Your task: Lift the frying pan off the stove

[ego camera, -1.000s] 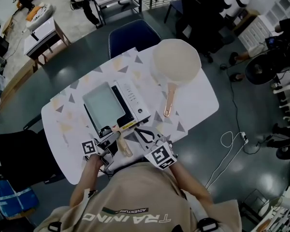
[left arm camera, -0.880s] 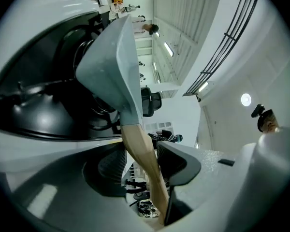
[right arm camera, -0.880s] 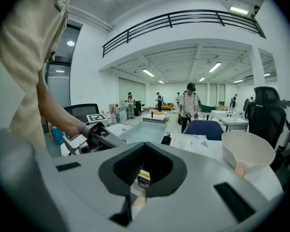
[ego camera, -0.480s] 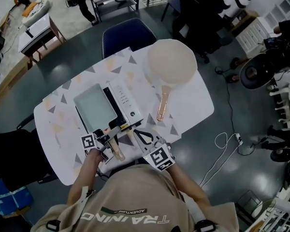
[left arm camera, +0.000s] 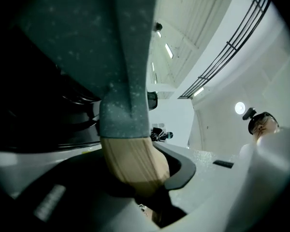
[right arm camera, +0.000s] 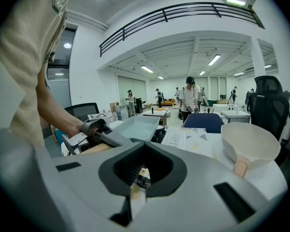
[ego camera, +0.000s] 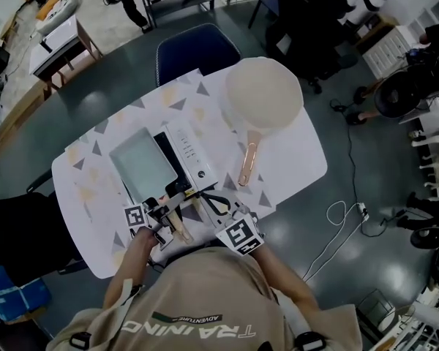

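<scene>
A grey rectangular frying pan (ego camera: 143, 164) sits on the portable stove (ego camera: 191, 151) on the patterned table (ego camera: 293, 156). Its wooden handle (ego camera: 179, 225) points toward me. My left gripper (ego camera: 170, 206) holds level with that handle (left arm camera: 130, 163) between its jaws, which have just been closing and now press on it. The pan's grey underside (left arm camera: 87, 42) fills the top of the left gripper view. My right gripper (ego camera: 214, 202) hovers just right of the handle at the stove's front edge, shut on nothing. The right gripper view shows the pan (right arm camera: 135, 128) and the left gripper (right arm camera: 99, 129).
A large beige round pan (ego camera: 263, 93) with a copper-coloured handle (ego camera: 247, 159) lies on the table's far right, also in the right gripper view (right arm camera: 249, 146). A blue chair (ego camera: 194, 50) stands behind the table. A cable (ego camera: 344, 229) trails on the floor at right.
The left gripper has slid a little along the wooden handle toward the pan and its jaws have closed in on it. The right gripper sank slightly near the stove front.
</scene>
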Demonstrator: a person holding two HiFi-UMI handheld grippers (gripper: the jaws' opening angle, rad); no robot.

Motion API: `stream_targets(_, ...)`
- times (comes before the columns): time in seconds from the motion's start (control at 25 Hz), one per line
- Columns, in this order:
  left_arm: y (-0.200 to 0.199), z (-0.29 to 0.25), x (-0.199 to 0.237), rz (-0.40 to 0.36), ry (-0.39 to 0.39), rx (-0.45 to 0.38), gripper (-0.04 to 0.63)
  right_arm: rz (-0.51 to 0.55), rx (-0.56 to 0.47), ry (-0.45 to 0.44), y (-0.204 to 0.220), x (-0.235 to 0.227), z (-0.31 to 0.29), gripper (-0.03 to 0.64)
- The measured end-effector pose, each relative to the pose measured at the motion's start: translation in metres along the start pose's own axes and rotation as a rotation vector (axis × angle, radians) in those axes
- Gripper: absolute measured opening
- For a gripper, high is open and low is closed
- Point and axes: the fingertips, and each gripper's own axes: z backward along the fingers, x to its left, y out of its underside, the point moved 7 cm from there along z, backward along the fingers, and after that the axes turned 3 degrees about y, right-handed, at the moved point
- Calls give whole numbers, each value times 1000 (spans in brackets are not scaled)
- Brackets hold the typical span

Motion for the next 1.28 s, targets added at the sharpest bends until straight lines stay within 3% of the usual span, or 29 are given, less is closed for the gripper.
stream_targets(0.44,6,14,-17,-15,-1,30,98,8,-2,-73,-1,13,-12,-5)
stream_targets(0.64,12,22,-29,-70,-22,77,101,10,-10,-87,-3,18,-12,-5)
stream_targets(1.28,18,30,-84,-111,39,116,117,12,-133,-39,-45,20,-5,-5)
